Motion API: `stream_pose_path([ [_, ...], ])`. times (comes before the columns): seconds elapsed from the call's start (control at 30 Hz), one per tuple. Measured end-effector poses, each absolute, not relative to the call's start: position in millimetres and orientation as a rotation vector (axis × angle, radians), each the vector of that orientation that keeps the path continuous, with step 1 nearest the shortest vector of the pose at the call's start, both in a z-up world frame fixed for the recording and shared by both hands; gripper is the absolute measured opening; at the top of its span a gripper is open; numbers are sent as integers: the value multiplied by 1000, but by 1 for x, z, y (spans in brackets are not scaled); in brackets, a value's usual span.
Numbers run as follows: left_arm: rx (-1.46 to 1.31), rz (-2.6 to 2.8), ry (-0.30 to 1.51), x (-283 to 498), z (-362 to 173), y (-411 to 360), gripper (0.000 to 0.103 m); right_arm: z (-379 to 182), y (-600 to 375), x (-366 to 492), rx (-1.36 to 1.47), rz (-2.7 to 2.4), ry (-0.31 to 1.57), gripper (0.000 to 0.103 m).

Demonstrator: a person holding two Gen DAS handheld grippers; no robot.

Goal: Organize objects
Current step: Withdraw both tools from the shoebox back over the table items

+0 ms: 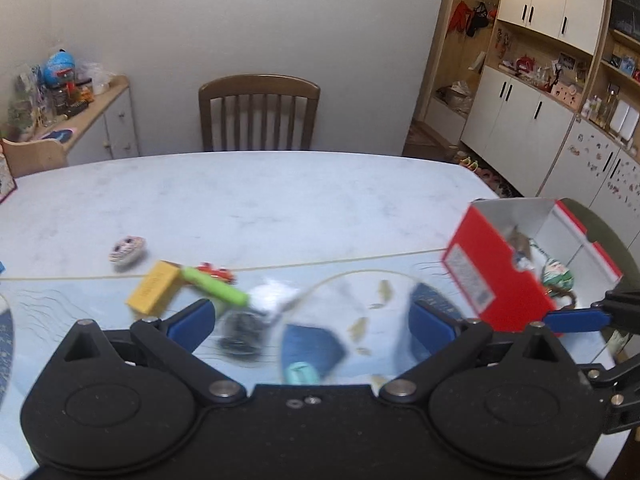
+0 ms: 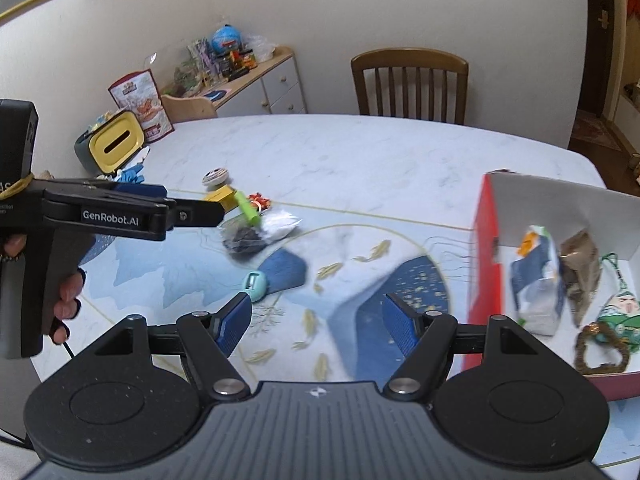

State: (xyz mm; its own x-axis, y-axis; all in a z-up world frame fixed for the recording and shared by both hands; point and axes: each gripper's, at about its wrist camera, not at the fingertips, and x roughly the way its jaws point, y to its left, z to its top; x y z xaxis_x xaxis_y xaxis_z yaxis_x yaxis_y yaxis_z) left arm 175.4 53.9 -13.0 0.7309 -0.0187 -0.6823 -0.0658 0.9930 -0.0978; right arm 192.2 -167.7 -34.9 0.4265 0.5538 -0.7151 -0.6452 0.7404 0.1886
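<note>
left gripper (image 1: 310,322) jaws wide apart, holding nothing | right gripper (image 2: 316,316) jaws wide apart too | near – small mint-green oval thing (image 2: 254,286) on the smooth blue fish-pattern mat (image 2: 360,280), blurry | further – bright green tube (image 1: 214,286), yellow block (image 1: 153,287) | red cardboard box (image 2: 486,264) stands to the right, bags inside | far – brown wooden chair (image 1: 259,112)

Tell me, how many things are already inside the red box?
4 that I can see in the red box: a blue-white packet, a brown packet beside it, a green doll charm, and a brown ring in front. Others may be hidden.
</note>
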Motion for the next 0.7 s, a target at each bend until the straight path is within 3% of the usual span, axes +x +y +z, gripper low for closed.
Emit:
stream_pose_path([
  [0.7,-136,134,812,206,-70,178,102,-75,-62,200,-239,786,898,72],
])
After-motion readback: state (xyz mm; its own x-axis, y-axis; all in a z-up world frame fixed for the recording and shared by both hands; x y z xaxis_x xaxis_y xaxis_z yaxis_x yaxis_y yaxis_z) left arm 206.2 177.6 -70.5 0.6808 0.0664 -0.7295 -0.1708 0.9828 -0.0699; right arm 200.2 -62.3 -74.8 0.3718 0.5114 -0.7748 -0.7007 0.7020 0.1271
